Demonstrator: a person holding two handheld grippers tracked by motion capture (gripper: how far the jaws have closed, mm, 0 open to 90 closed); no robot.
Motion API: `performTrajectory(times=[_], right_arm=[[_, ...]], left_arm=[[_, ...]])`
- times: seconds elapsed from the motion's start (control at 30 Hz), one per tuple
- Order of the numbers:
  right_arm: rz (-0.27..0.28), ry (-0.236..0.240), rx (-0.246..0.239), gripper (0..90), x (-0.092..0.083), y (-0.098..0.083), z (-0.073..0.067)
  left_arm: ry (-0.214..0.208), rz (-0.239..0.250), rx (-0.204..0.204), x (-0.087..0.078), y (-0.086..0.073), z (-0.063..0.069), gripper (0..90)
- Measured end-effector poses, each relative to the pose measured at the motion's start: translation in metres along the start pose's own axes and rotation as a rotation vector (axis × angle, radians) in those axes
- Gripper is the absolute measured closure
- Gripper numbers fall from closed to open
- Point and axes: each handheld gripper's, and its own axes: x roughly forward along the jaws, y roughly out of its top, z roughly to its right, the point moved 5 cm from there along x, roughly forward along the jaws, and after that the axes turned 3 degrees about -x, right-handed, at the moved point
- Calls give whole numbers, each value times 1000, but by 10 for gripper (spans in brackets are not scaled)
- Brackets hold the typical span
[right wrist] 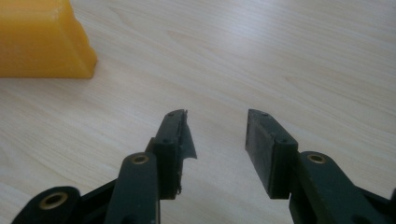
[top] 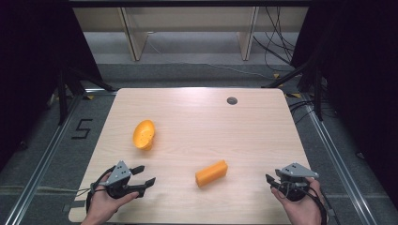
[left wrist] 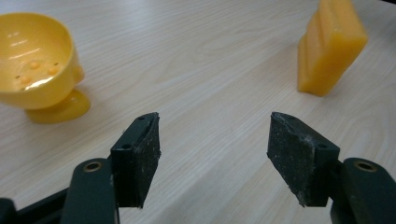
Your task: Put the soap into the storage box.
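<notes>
An orange-yellow bowl (top: 143, 134) lies tipped on its side on the left half of the wooden table (top: 197, 117); the left gripper view has that bowl (left wrist: 35, 65) at its upper left. An orange block (top: 211, 173) rests near the middle front of the table, and it is seen again as the block (left wrist: 330, 44) and the block (right wrist: 42, 39). My left gripper (top: 143, 176) sits at the front left, jaws open with nothing between them (left wrist: 212, 135). My right gripper (top: 269, 180) is at the front right, also open and empty (right wrist: 217, 123), pointing toward the block.
A small dark round hole (top: 232, 100) marks the table's far right part. Beyond the table are wooden shelf legs (top: 133, 37) and loose cables (top: 277, 47) on the floor. Dark stands flank both sides.
</notes>
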Motion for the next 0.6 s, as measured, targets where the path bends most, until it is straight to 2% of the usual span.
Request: performTrajectory(times=[0.03, 0.07, 0.1, 0.13, 0.2, 0.27, 0.3, 0.33, 0.37, 0.4, 0.43, 0.47, 0.5, 0.53, 0.57, 0.6], right_arm=[[0, -15, 1, 583, 0, 1, 0], [0, -15, 1, 583, 0, 1, 0], [2, -13, -3, 583, 0, 1, 0], [-2, -4, -2, 583, 0, 1, -1], [-1, -17, 1, 582, 0, 2, -2], [-13, -16, 19, 582, 0, 1, -3], [-13, -16, 19, 582, 0, 1, -3], [1, -16, -2, 582, 0, 1, -1], [1, -16, -2, 582, 0, 1, -1], [-6, -9, 13, 582, 0, 0, 0], [9, -23, 16, 582, 0, 1, 1], [-3, -28, 19, 582, -1, 0, 2], [5, -27, 18, 582, 0, 0, 2], [-6, -13, 24, 582, 0, -1, 2], [-9, -16, 23, 582, 0, -1, 3], [2, -18, 11, 582, 1, -1, 4]], left_arm=[[-13, 7, 13, 1, 3, 2, 337], [-13, 7, 13, 1, 3, 2, 335], [-14, -2, 30, 2, 6, 3, 335], [-36, 3, 41, 4, 11, 7, 326], [-52, 4, 45, 6, 14, 10, 320], [-85, -5, 56, 10, 21, 19, 319], [-85, -5, 56, 10, 21, 19, 318], [-91, -7, 62, 12, 23, 22, 316], [-105, -12, 53, 14, 25, 25, 316], [-127, -30, 68, 19, 28, 31, 301], [-127, -30, 68, 19, 28, 31, 299], [-157, -30, 85, 24, 32, 36, 299], [-157, -30, 85, 24, 32, 36, 299], [-179, -42, 114, 29, 35, 42, 295], [-179, -42, 114, 29, 35, 42, 292], [-204, -48, 134, 35, 38, 48, 289]])
